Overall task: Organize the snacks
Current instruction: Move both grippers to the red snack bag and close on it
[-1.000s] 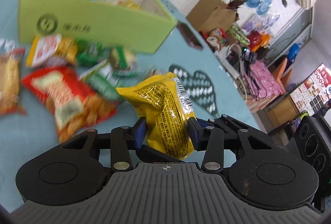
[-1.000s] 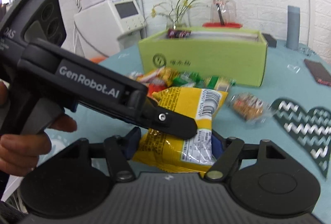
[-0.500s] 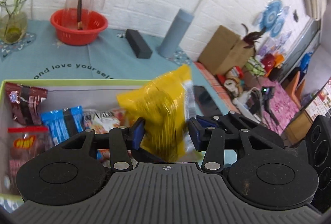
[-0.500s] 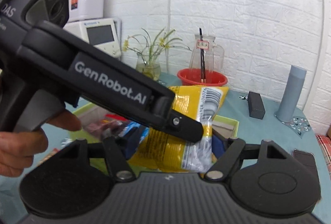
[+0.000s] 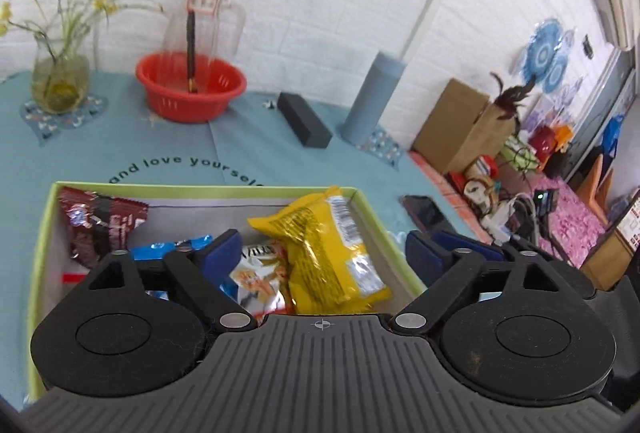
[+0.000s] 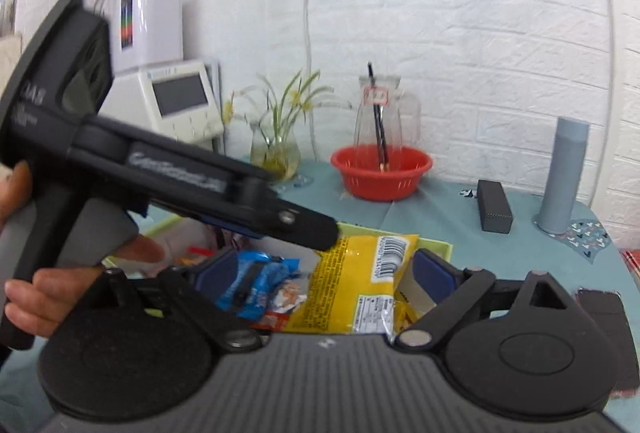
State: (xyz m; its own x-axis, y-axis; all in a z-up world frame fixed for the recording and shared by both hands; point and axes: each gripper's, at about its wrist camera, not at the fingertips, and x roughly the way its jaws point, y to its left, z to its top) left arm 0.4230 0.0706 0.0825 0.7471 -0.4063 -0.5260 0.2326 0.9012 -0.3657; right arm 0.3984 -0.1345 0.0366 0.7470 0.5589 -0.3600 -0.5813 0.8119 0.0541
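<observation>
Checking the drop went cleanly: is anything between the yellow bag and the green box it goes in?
Nothing visible. The yellow bag already lies inside the green box, against its right wall, on other snacks. Both hand-held grippers' jaws have just been opening, pads clear of it.

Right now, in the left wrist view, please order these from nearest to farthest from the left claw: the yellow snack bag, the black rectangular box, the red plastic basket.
1. Yellow snack bag: nearest, in the green box, just ahead between the open left claw pads.
2. Black rectangular box: on the blue cloth, beyond the green box.
3. Red plastic basket: farthest, back left by the wall.
</observation>
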